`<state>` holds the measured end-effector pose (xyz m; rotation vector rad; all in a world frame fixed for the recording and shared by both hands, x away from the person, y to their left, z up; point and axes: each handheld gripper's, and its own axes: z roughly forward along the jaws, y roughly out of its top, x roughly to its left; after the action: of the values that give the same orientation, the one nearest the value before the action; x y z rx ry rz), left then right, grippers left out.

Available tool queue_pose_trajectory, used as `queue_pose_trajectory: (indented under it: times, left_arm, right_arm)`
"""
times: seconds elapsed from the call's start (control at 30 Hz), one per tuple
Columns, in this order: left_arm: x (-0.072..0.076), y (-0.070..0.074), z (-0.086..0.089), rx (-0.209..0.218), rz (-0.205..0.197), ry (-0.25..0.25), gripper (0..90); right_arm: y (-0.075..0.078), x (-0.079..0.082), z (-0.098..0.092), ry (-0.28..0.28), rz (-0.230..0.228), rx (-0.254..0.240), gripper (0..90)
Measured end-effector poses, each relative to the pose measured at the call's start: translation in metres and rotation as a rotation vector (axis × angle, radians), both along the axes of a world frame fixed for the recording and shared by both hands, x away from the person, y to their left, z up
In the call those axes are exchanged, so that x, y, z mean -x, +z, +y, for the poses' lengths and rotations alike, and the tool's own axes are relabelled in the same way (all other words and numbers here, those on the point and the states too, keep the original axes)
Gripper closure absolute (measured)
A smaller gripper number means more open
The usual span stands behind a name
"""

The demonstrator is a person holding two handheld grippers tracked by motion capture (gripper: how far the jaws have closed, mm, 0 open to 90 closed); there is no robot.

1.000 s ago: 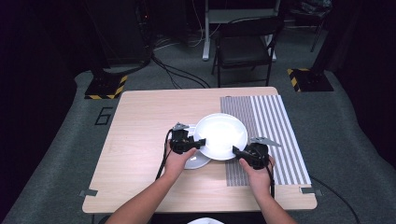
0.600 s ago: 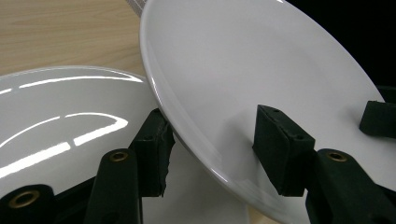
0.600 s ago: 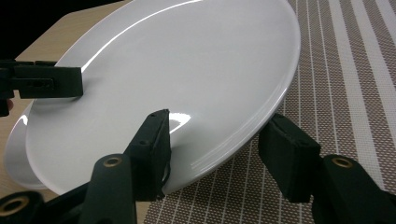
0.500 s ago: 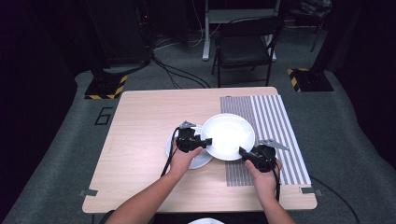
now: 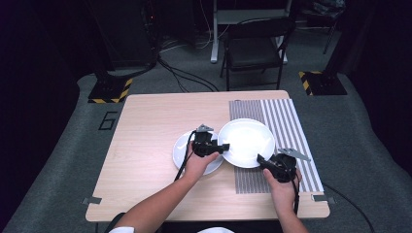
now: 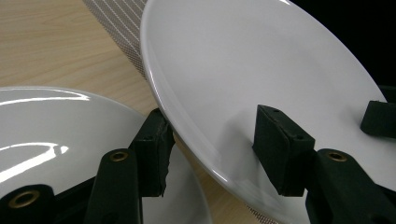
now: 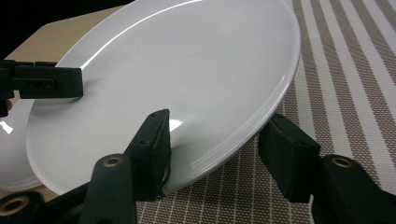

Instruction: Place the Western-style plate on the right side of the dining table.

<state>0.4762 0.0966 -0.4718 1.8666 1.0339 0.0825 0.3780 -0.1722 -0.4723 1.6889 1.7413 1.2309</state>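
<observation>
A large white plate (image 5: 248, 141) is held over the striped placemat (image 5: 291, 131), gripped at two spots on its rim. My left gripper (image 5: 224, 146) is shut on its left rim, one jaw under the edge and one on top, as the left gripper view shows on the large plate (image 6: 261, 70). My right gripper (image 5: 260, 159) is shut on the near rim. In the right gripper view the large plate (image 7: 187, 70) hangs tilted above the placemat (image 7: 350, 70). A smaller white plate (image 5: 182, 150) lies on the wood, left of the large one and under my left hand.
The wooden table (image 5: 145, 126) has bare room at the left and back. The striped placemat covers its right side. A folding chair (image 5: 252, 48) and cables stand on the floor beyond the far edge.
Both hands have carried the large plate to the right, off the smaller plate and onto the area over the placemat. The smaller plate now shows more.
</observation>
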Motion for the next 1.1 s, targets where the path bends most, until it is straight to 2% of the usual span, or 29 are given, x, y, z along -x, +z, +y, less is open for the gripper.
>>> queue_pose_trajectory:
  times: [0.57,1.1]
  left_arm:
    - [-0.003,0.0,-0.035,0.012,0.003,-0.08,47.7]
    - [-0.006,-0.002,-0.049,0.021,0.002,-0.12,48.4]
  right_arm:
    - [0.001,0.019,-0.026,-0.092,-0.004,0.002,43.7]
    - [0.001,0.026,-0.037,-0.135,-0.012,0.009,43.7]
